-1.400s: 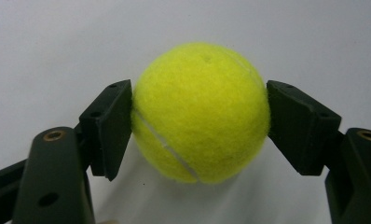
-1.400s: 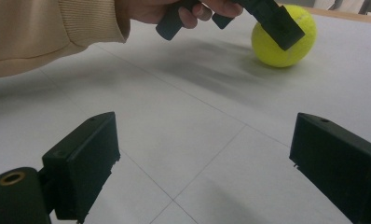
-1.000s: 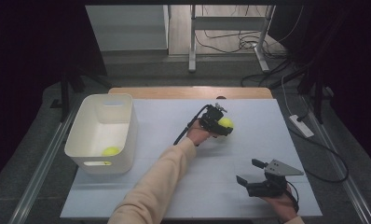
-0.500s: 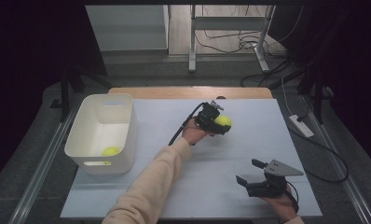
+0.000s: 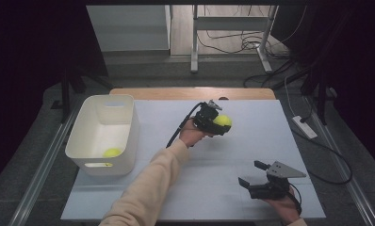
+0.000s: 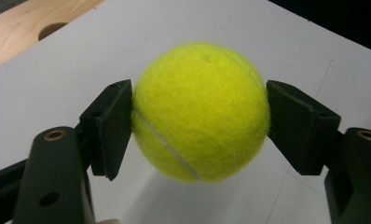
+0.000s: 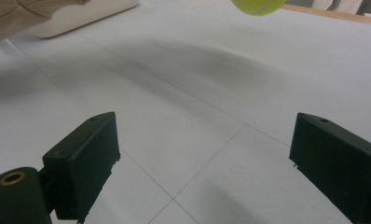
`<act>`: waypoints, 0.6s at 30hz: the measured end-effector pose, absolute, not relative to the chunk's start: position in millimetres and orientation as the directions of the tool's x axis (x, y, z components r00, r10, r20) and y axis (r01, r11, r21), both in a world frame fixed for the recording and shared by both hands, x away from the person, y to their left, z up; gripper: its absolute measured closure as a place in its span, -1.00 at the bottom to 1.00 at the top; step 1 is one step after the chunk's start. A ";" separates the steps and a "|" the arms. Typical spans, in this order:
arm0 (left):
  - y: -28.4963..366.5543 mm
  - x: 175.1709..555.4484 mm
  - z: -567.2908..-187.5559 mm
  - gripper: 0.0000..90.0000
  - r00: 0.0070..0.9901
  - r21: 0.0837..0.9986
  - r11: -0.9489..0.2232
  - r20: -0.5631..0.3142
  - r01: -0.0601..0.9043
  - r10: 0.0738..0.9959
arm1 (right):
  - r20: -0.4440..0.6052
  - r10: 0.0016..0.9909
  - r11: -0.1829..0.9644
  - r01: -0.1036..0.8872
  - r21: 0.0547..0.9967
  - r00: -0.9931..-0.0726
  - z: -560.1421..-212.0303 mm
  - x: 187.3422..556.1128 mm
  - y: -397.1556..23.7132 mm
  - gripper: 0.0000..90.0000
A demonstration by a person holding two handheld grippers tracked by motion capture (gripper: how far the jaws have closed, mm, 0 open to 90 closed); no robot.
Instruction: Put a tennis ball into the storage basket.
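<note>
— Where was the fuzzy yellow-green tennis ball (image 6: 201, 112) just then?

— Clamped between the two black pads of my left gripper (image 5: 217, 123), clear of the white table sheet (image 5: 251, 141), over its far middle. The other yellow ball (image 5: 112, 152) lay inside the white plastic bin (image 5: 120, 104) to my left.

— And your right gripper (image 5: 252, 175)?

— Jaws wide apart, nothing between them, resting near the table's front edge.

— How would you have carried it well?

— I judged it best to keep the squeeze even across the ball's middle, lift it over the bin's rim, then let go low inside.

— Which way did it point?

— A sphere has no long axis; its white seam (image 6: 162, 140) ran diagonally across the face toward my camera.
</note>
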State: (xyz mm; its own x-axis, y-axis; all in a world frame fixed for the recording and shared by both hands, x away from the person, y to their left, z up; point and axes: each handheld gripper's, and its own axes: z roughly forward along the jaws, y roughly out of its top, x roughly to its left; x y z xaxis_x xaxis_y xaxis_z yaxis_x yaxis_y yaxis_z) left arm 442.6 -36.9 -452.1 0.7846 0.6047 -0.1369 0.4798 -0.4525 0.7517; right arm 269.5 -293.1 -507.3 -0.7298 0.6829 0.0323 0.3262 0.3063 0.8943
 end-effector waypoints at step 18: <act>-28.1 429.3 -442.1 -0.39 0.796 0.772 -0.443 -0.132 0.456 0.591 | 0.033 0.684 0.306 0.327 0.894 -0.729 -507.5 269.3 -292.0 -0.82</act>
